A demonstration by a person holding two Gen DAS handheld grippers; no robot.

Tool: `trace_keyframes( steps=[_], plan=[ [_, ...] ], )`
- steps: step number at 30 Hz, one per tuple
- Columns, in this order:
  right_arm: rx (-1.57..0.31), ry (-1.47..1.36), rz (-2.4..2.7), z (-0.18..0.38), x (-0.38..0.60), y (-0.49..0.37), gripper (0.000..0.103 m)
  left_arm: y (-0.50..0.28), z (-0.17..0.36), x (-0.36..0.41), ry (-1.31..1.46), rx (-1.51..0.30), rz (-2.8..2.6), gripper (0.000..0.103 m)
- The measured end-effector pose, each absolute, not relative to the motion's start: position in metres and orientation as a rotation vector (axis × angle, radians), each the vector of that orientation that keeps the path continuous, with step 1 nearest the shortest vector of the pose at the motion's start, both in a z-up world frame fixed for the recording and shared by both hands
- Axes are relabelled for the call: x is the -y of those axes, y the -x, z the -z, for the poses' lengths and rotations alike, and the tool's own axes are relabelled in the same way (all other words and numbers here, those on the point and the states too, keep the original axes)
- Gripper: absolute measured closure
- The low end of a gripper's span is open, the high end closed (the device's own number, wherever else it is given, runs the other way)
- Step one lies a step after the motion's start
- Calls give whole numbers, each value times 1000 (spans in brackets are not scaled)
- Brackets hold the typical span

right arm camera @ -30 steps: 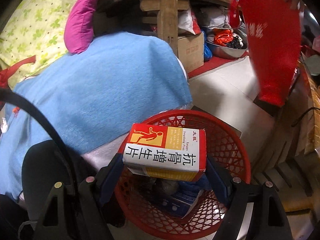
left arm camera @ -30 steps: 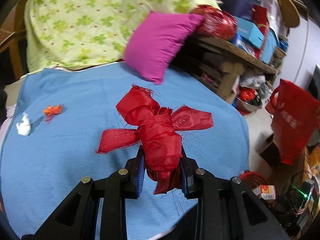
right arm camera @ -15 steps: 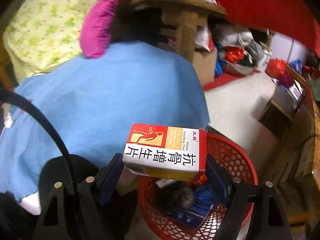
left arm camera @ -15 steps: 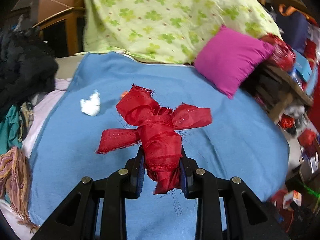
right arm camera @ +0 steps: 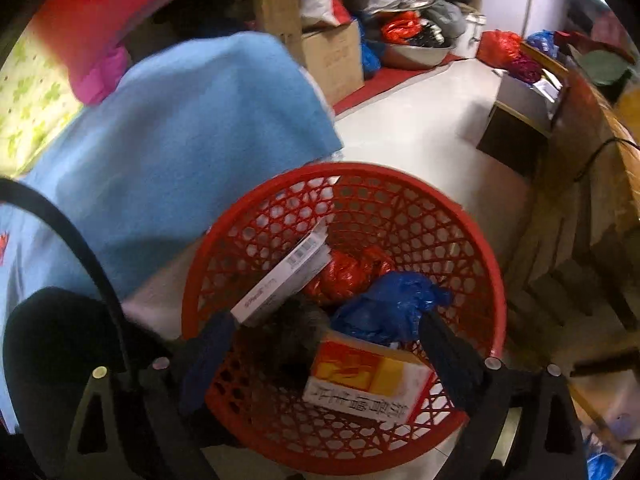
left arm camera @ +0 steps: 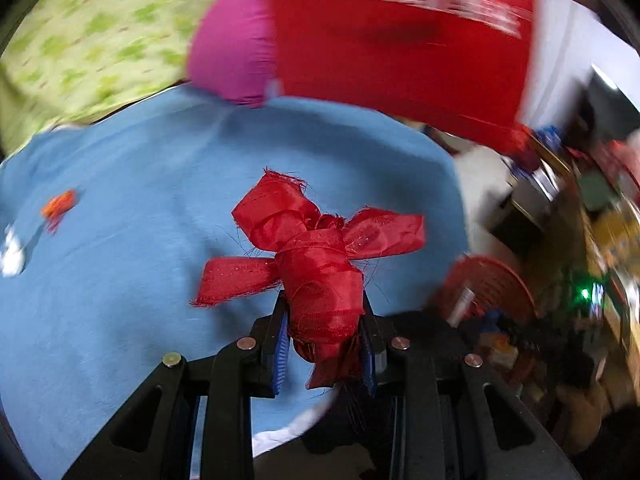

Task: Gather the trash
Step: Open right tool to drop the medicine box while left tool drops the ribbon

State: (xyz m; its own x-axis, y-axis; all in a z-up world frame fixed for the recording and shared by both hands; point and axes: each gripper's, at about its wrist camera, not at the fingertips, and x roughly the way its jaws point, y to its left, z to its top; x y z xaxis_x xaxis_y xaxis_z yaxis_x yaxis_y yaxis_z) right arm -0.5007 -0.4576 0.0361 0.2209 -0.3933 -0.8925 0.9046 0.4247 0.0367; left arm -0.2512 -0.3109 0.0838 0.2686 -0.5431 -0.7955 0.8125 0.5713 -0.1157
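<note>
My left gripper is shut on a crumpled red ribbon bow and holds it above the blue bed cover. My right gripper is open and empty, directly over the red mesh basket. The red, yellow and white carton lies inside the basket, apart from the fingers, with a white box, a blue bag and red wrap. The basket also shows at the right in the left wrist view. An orange scrap and a white scrap lie on the cover at the left.
A magenta pillow and a green flowered quilt lie at the back of the bed. A red bag hangs blurred close to the left camera. Cardboard boxes, a metal bowl and wooden furniture ring the white floor.
My right gripper opened and the carton dropped into the basket. My left gripper swung right with the ribbon, bringing the red bag and basket into its view.
</note>
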Motion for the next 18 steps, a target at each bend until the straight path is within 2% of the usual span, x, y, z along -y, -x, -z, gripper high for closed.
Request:
trace_keyframes(
  steps=[5, 18],
  plan=[
    [-868, -647, 1080, -49, 464, 530, 7, 288, -78, 337, -434, -916, 1062, 72],
    [-830, -665, 1139, -39, 445, 578, 7, 368, -68, 468, -703, -863, 1354, 72]
  ],
)
